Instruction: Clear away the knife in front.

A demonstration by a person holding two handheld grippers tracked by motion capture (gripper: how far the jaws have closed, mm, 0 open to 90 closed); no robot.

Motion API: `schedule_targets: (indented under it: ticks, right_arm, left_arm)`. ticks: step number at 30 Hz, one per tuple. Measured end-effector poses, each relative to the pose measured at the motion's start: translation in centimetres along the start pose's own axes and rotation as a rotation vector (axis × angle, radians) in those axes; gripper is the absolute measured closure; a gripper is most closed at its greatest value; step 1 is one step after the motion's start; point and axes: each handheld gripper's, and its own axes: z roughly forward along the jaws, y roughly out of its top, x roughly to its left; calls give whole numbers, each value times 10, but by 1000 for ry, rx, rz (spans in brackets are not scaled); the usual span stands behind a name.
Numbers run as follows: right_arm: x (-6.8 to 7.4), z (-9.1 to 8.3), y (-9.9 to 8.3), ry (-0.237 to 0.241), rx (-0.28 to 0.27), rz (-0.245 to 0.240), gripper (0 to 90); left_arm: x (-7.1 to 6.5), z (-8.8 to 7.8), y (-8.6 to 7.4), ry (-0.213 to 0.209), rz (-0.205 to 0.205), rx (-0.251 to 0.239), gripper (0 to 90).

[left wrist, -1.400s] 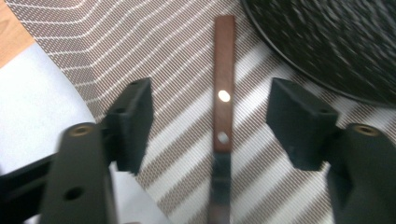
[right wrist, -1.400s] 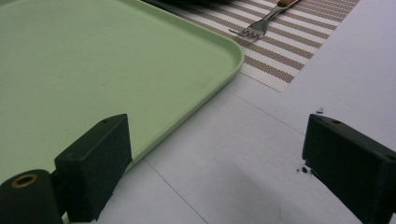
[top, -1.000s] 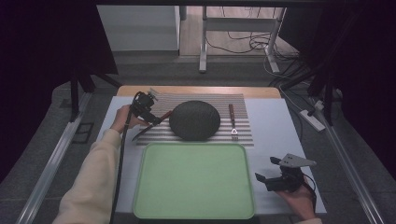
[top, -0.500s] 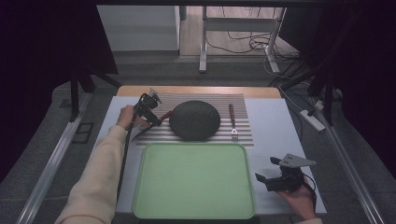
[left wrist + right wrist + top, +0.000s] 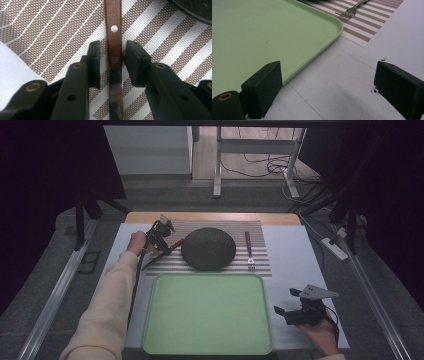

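A pale table (image 5: pixel 295 255) is seen under low light, with dark curtains at both sides and a grey floor with cables beyond it. A striped woven placemat (image 5: pixel 260 265) is laid across the far half, and a green tray (image 5: pixel 207 312) with rounded corners and a raised rim is set just in front of it. A round, dark, rough-surfaced plate (image 5: pixel 208 248) is placed on the mat, with a fork (image 5: pixel 248 251) to its right and a knife (image 5: pixel 113 32) to its left. The left arm, in a cream sleeve (image 5: pixel 107 310), is stretched forward over the left edge, and the left gripper (image 5: pixel 159 240) is held low over the mat, pointed down at the knife. Its jaws have just been closing; the knife lies flat on the mat between them, where the riveted wooden handle meets the shiny steel blade, and a narrow gap is left on each side, so nothing is gripped yet. The right gripper (image 5: pixel 300 309) is held at the near right corner beside the tray, its black jaws spread wide with nothing between them.
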Motion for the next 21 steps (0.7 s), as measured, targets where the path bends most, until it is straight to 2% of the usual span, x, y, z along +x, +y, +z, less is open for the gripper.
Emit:
schedule_targets:
  ticks: [5,7,8,15,21]
  right_arm:
    - [0,-1,0,-1,2,0,83]
    - [-1,0,-1,1,3,2,83]
    - [-1,0,-1,1,3,2,83]
    - [0,0,-1,2,3,0,83]
    - [0,-1,0,2,3,0,83]
  left_arm:
    - [0,0,5,-7,-2,32,700]
    - [-1,0,6,-4,2,39,757]
    - [-2,0,6,-8,2,40,757]
    - [-6,0,9,23,4,58,773]
    - [-13,0,11,63,28,73,777]
